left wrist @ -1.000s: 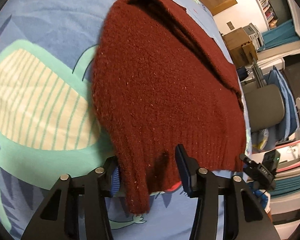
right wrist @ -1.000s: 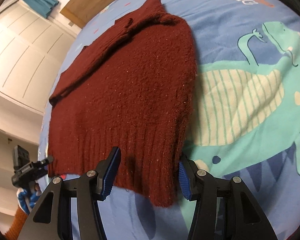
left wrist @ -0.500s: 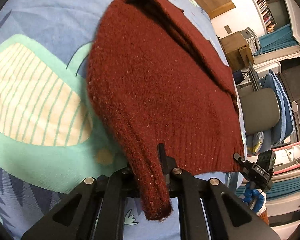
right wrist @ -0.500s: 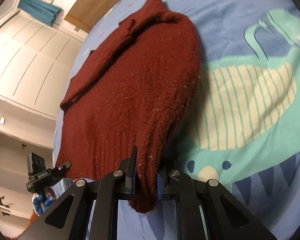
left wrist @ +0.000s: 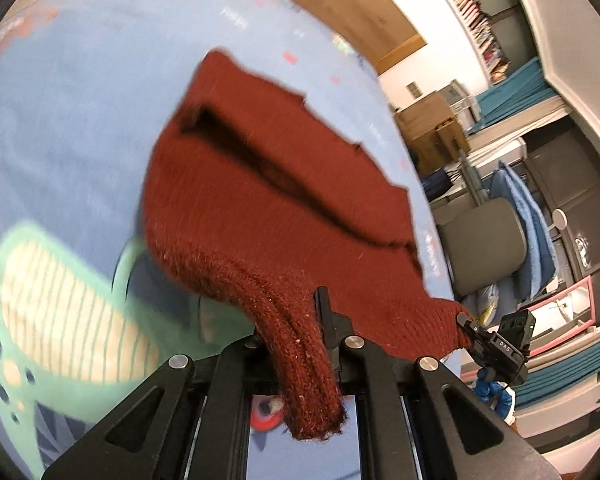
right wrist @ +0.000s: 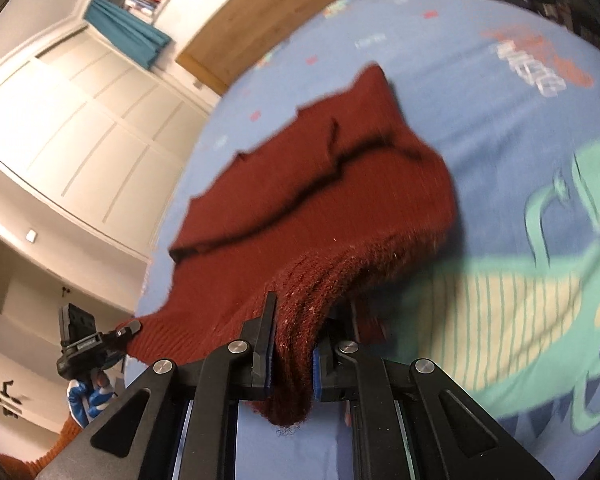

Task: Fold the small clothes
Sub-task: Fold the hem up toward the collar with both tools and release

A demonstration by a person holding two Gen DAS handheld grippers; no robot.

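A dark red knitted sweater (left wrist: 268, 200) lies on a blue bedspread (left wrist: 80, 92) printed with green dinosaurs. My left gripper (left wrist: 300, 340) is shut on the ribbed hem at one bottom corner, and the knit hangs down between its fingers. My right gripper (right wrist: 292, 344) is shut on the other hem corner of the sweater (right wrist: 308, 200), its blue pads pressing the ribs. The near hem is raised off the bedspread while the far part still rests on it. Each gripper shows in the other's view: the right gripper (left wrist: 466, 320) and the left gripper (right wrist: 132, 326).
A wooden headboard (left wrist: 340, 4) bounds the far side of the bed. A grey chair (left wrist: 484, 248), boxes and shelves stand beyond one edge in the left wrist view. White wardrobe doors (right wrist: 60, 112) stand beyond the other in the right wrist view.
Both grippers went from open around the hem corners to shut on them. They then rose and lifted the near hem of the sweater off the bedspread.
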